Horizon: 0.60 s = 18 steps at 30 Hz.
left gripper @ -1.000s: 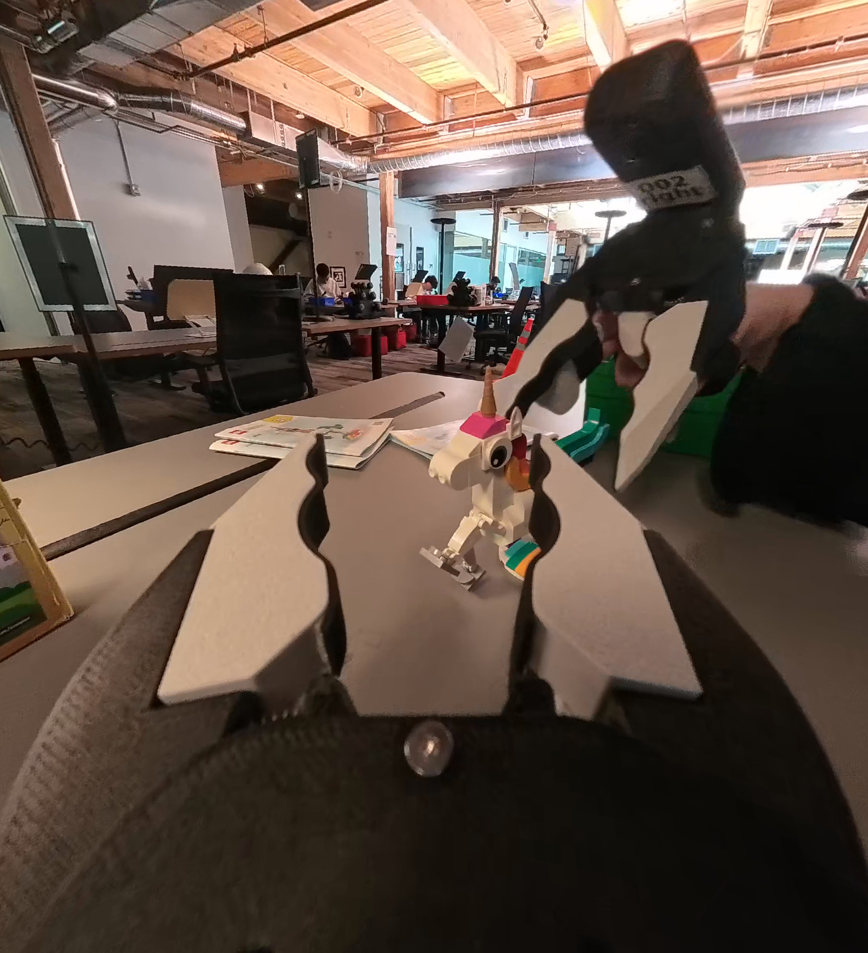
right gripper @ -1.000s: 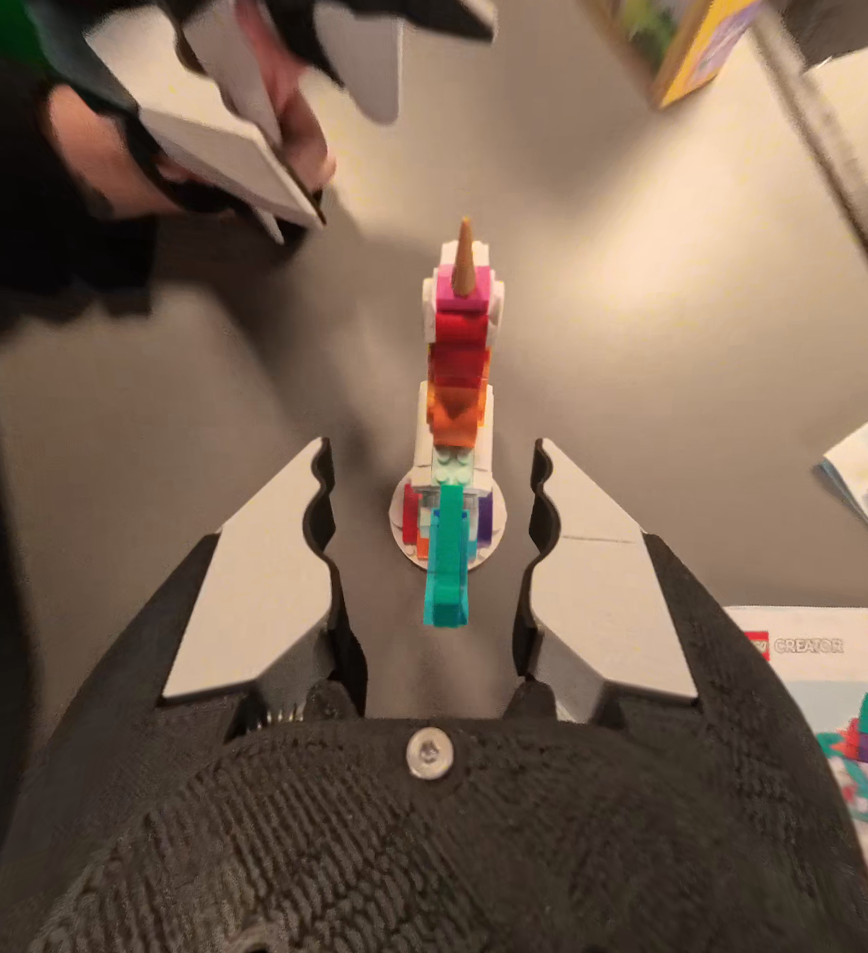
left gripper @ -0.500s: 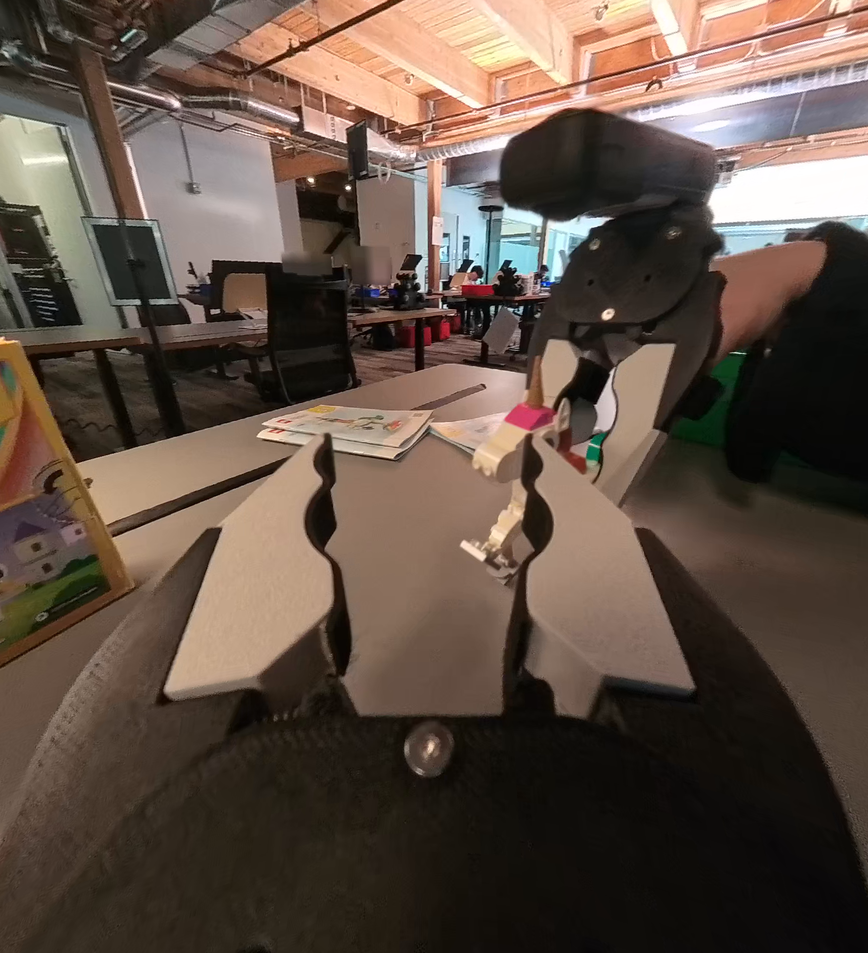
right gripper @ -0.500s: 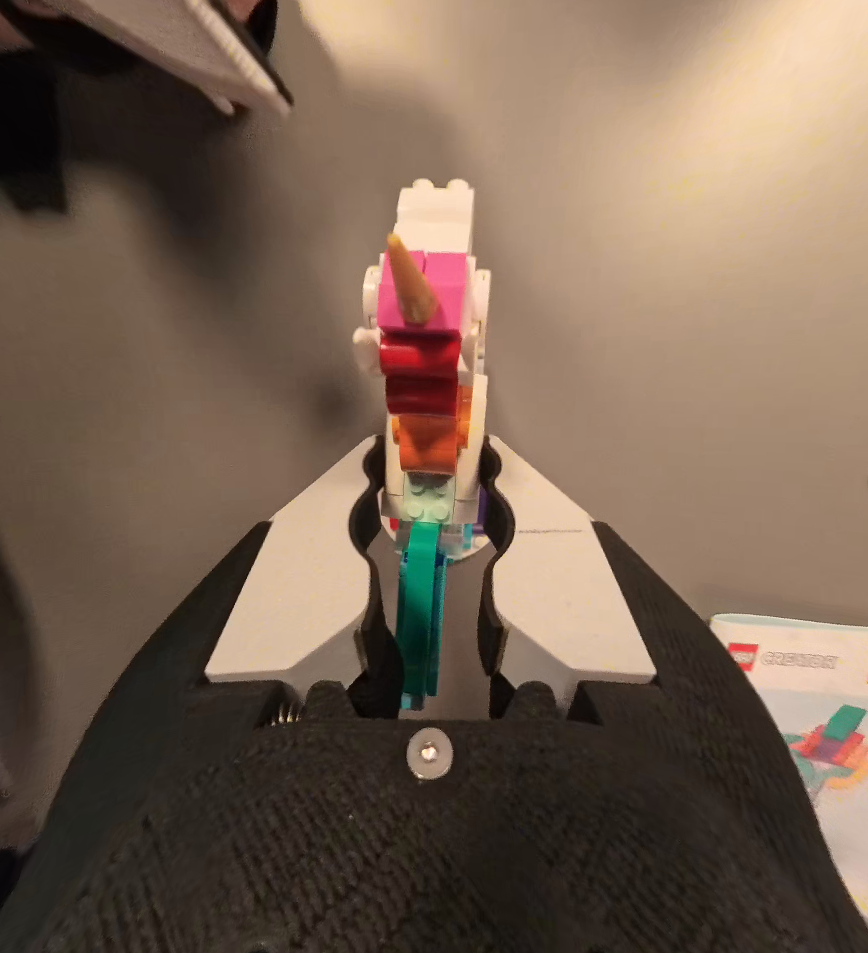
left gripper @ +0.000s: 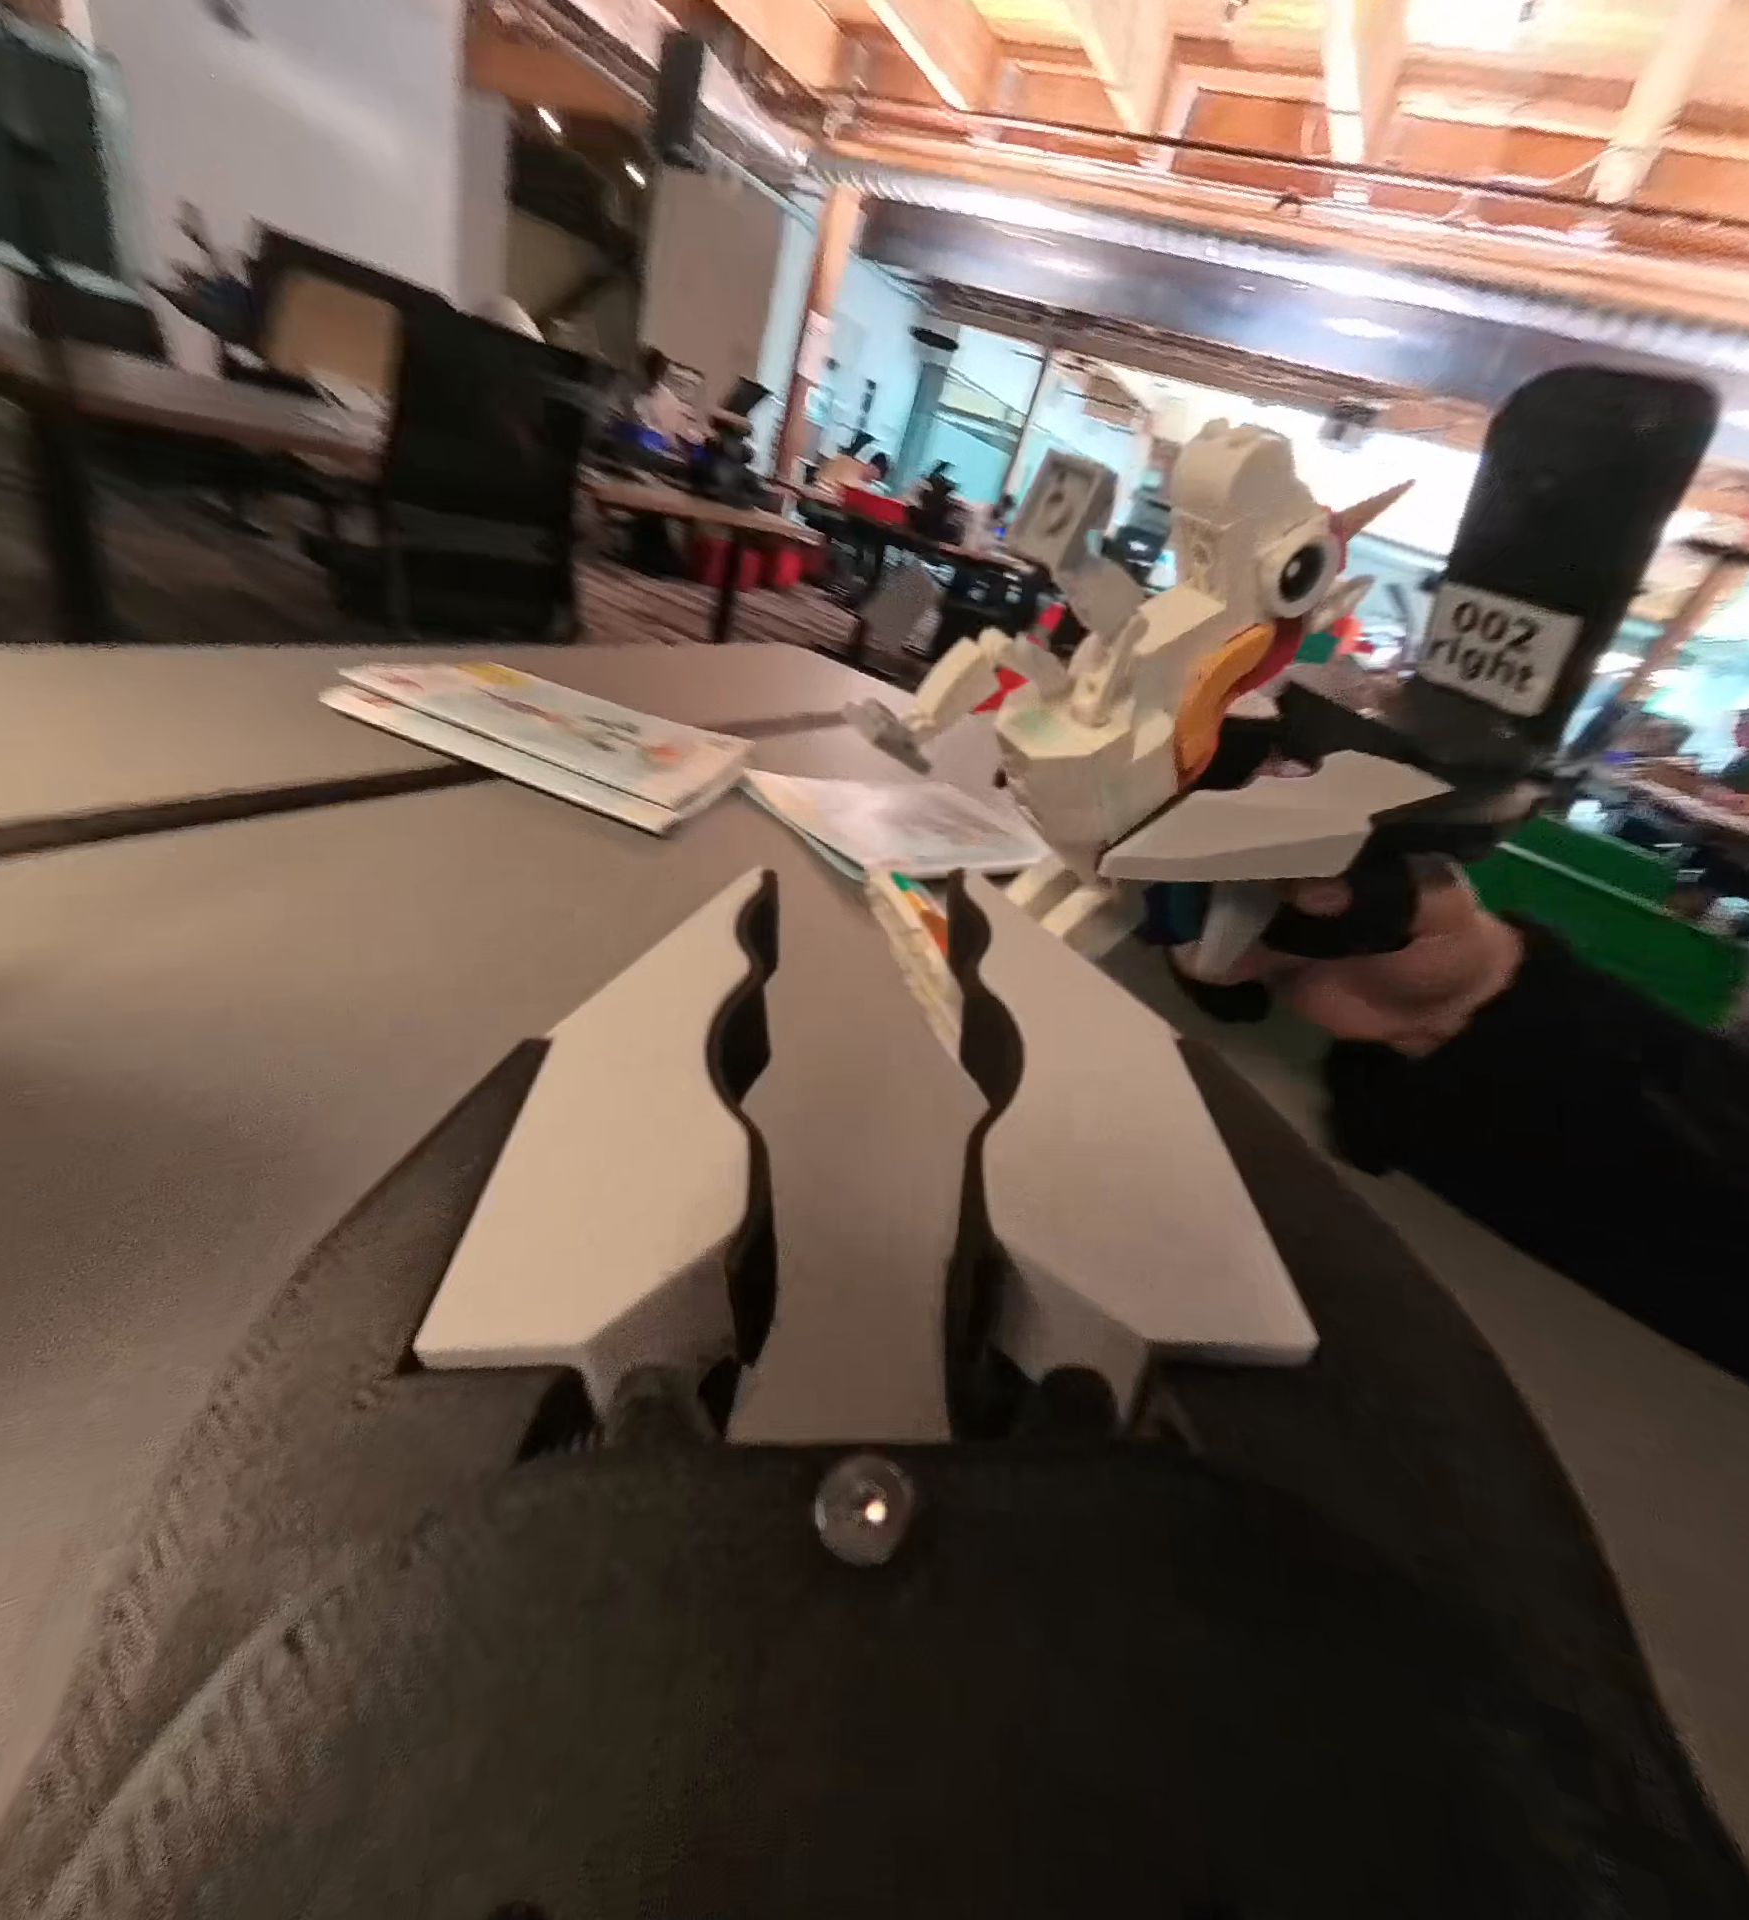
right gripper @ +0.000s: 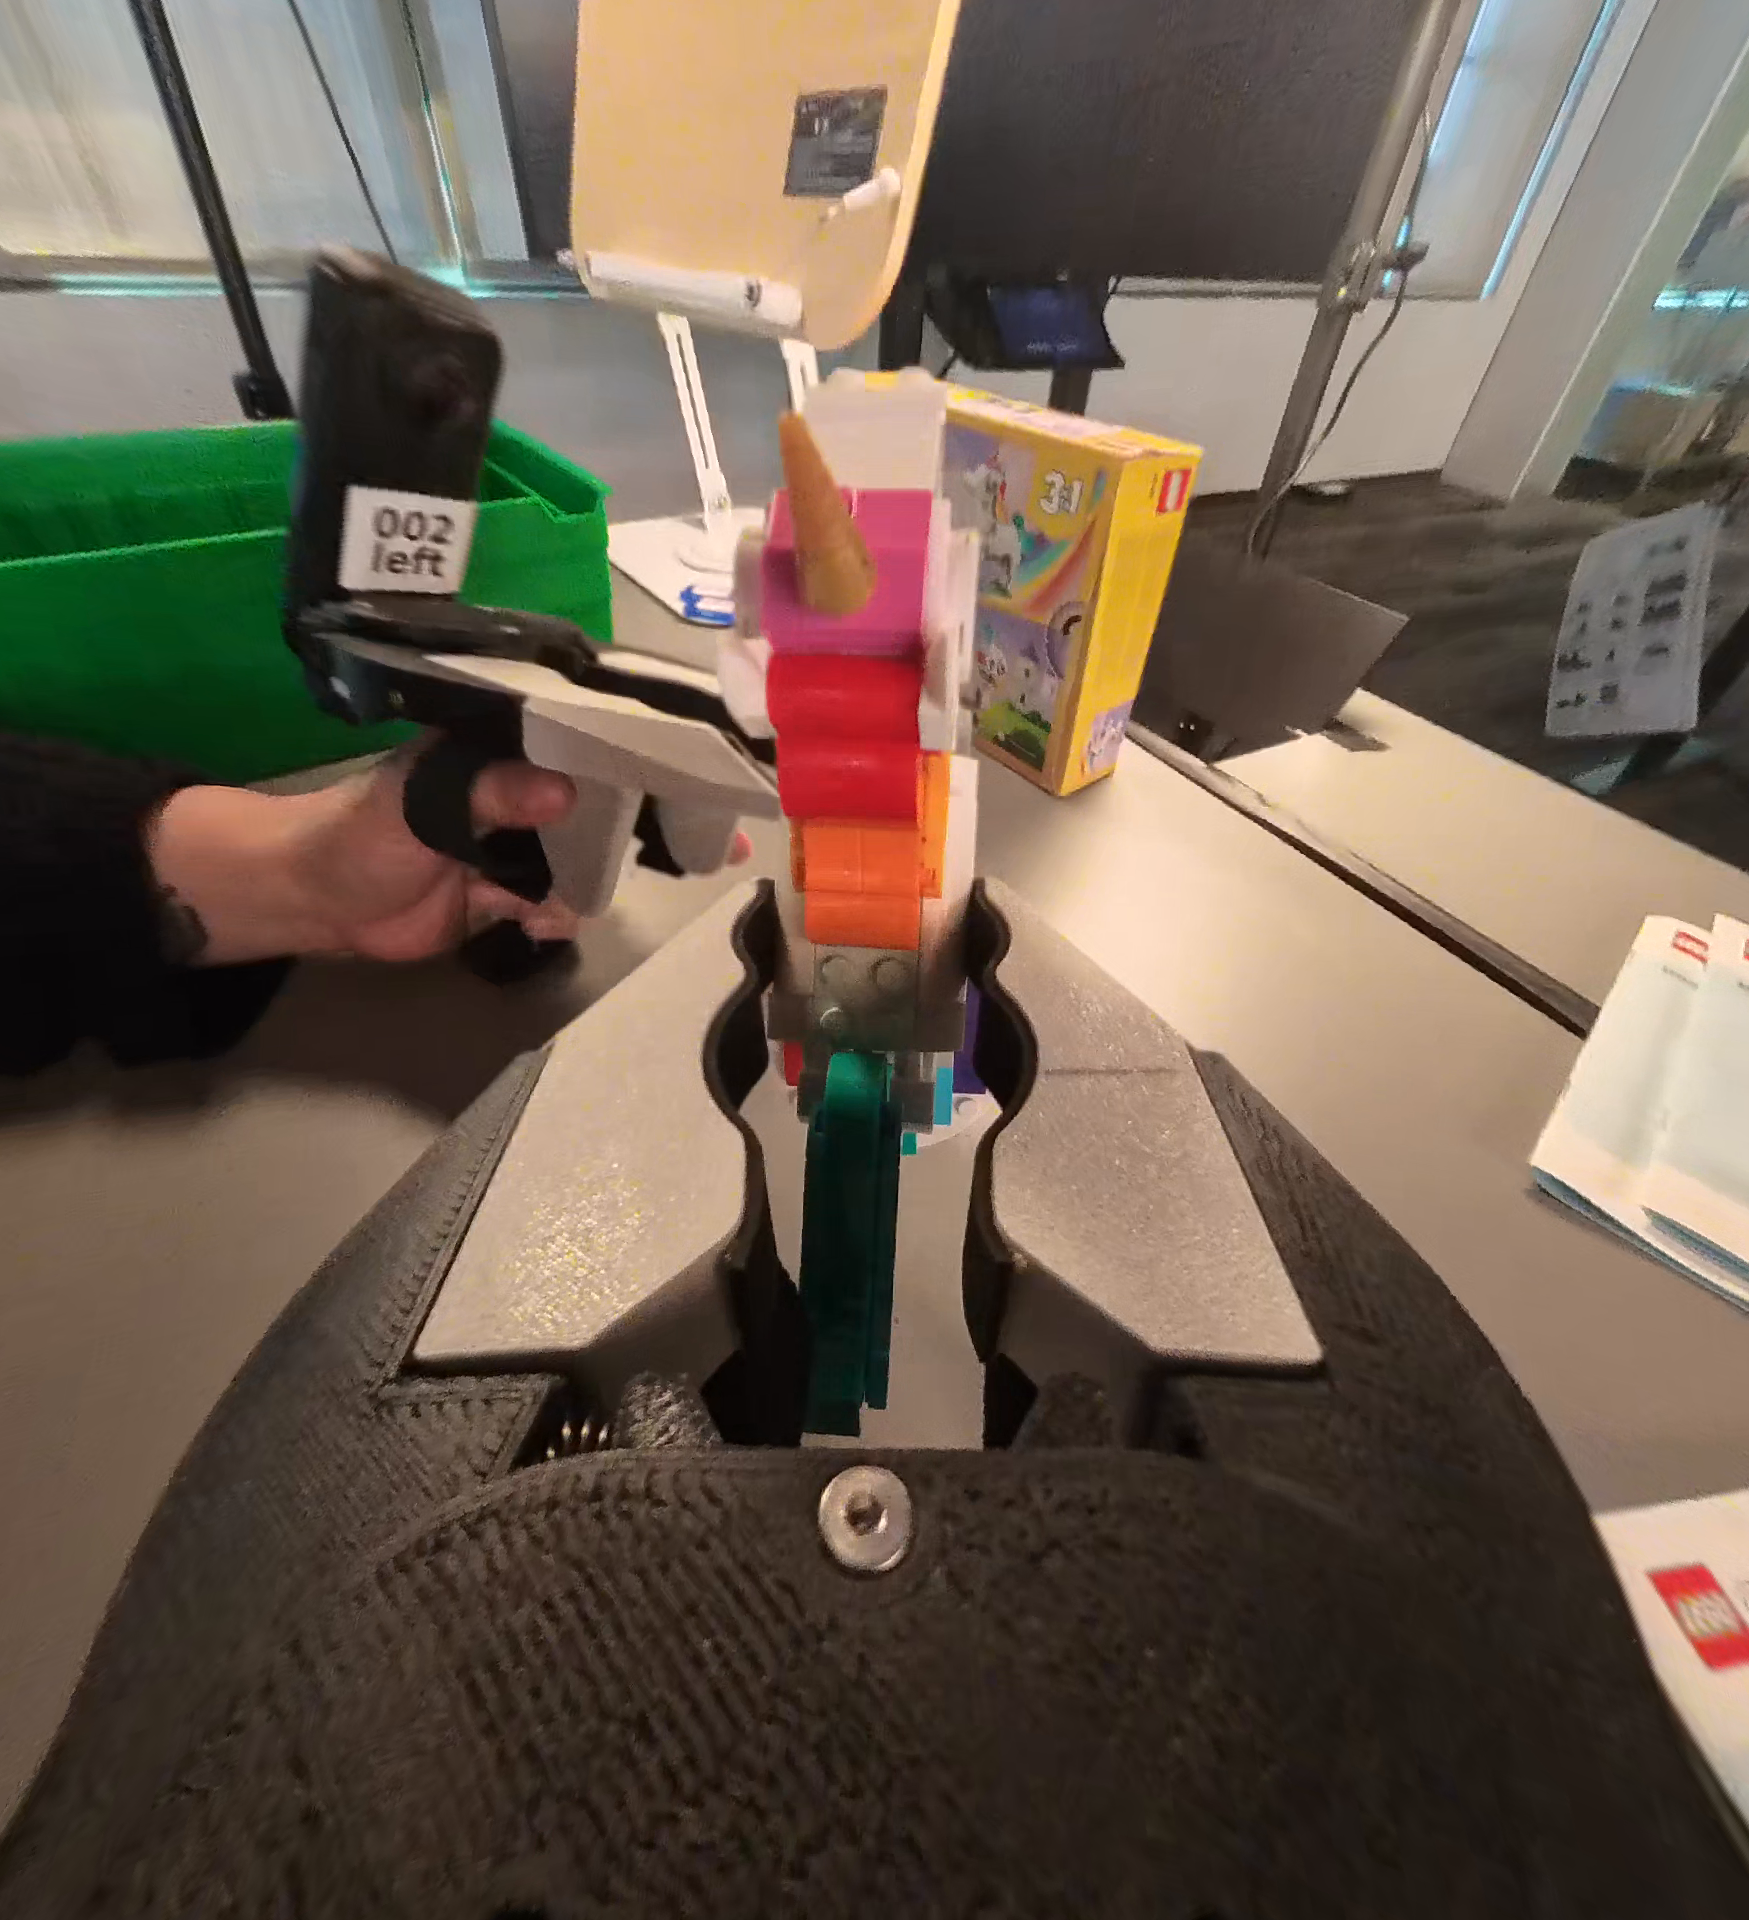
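Two hand-held grippers: the right hand-held gripper pinches the brick unicorn at its rear body; the left hand-held gripper has its fingers parted with nothing between them, low over the counter.
Where the unicorn is: lifted clear of the counter, tipped forward in the left wrist view, just past and to the right of the left gripper's tips; in the right wrist view it stands up out of the jaws.
How it should handle: judged light and stiff, but made of snapped-together bricks, so likely to shed parts if squeezed hard or knocked; the smooth plastic may slip.
Where to hold: the blocky white trunk looks the soundest place; legs, horn and tail look thin and apt to pop off.
Looks: white body and head, large black-and-white eye, tan cone horn on a pink block, mane stacked red then orange, teal tail lying back between the right fingers.
Near right: printed booklets flat on the counter.
Left, mid-distance: a person's hand on the left gripper's grip.
Farther: yellow picture box standing upright behind the unicorn; green bin at far left.
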### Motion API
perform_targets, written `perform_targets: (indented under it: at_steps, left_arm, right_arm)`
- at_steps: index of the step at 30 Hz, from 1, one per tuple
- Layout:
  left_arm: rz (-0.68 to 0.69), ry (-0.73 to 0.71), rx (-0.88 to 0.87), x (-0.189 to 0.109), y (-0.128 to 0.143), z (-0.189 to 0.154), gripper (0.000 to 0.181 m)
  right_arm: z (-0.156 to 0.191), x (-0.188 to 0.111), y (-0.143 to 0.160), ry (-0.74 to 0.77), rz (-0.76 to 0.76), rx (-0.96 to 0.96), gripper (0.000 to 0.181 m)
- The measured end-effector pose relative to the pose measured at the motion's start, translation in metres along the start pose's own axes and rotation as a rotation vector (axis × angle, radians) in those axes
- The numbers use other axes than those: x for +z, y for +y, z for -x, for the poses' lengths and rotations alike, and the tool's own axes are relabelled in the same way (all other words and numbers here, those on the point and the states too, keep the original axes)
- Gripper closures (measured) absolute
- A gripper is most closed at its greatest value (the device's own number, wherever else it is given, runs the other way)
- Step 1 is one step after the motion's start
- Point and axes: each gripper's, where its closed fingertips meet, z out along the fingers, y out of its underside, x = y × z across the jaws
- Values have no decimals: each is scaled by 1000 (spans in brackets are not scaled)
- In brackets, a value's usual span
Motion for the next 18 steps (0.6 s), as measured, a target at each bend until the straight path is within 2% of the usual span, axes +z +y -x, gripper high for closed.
perform_targets:
  at_steps: [7, 11, 15, 18]
  left_arm:
    - [115, 102, -153, 11, 17, -8, 145]
    - [160, 155, -228, 14, 23, -10, 154]
    - [180, 198, -270, 15, 25, -14, 154]
    - [200, 222, -287, 17, 28, -19, 167]
  right_arm:
    - [18, 9, -11, 3, -70, -108, 146]
    - [25, 12, -13, 14, -96, -194, 146]
    - [29, 11, -13, 13, -121, -220, 146]
    - [28, 11, -10, 22, -103, -226, 146]
